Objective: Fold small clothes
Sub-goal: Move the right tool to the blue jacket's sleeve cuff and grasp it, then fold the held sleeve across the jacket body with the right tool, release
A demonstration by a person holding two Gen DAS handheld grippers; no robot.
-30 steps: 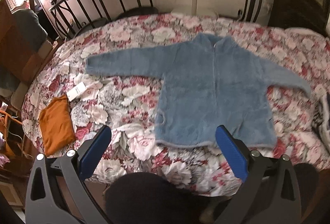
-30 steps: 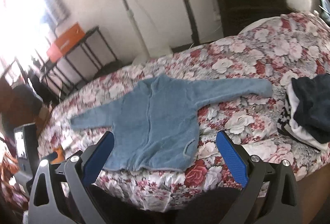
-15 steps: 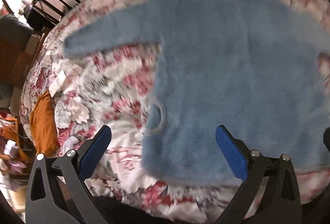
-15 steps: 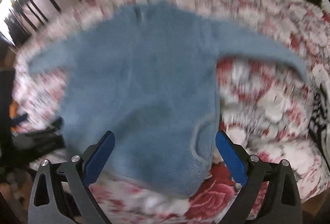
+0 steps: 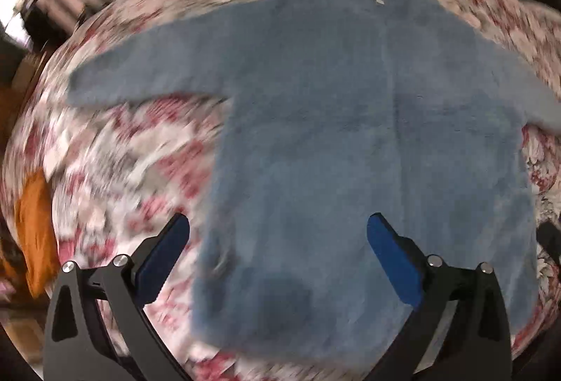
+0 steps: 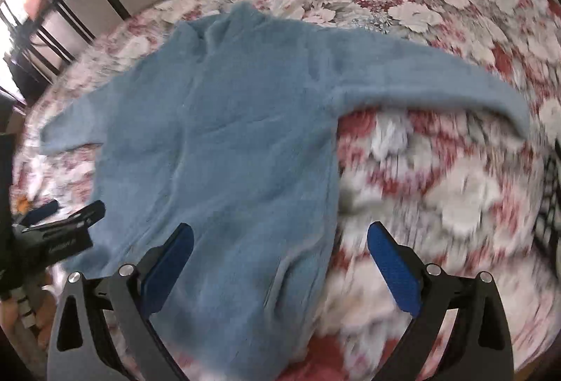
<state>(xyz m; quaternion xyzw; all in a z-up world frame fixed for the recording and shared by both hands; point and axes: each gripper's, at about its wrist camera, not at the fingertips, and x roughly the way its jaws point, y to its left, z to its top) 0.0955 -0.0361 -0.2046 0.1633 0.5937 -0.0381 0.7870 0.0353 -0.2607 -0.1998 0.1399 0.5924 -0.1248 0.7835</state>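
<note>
Tongs: left tongs (image 5: 277, 254) and right tongs (image 6: 280, 254) both stand wide apart, holding nothing, poised over the near hem of the garment.
Garment: blue fleece jacket (image 6: 224, 142) lies spread flat on the bed, front up, collar away from the viewer, both sleeves stretched out to the sides; no fold made yet.
Left side: left tongs straddle the hem corner on that side; heavy blur there, so whether a pad touches the fleece is hard to say.
Right side: right tongs straddle the other hem edge, beside a small loop or pocket.
Bed: floral bedspread (image 6: 438, 30) under everything.
Nearby: orange cloth (image 5: 35, 226) at the left bed edge, well apart from the jacket.
Risk: thick, soft fleece may let a pad pinch the bedspread along with the hem, dragging it; uneven grips would likely skew the fold.
</note>
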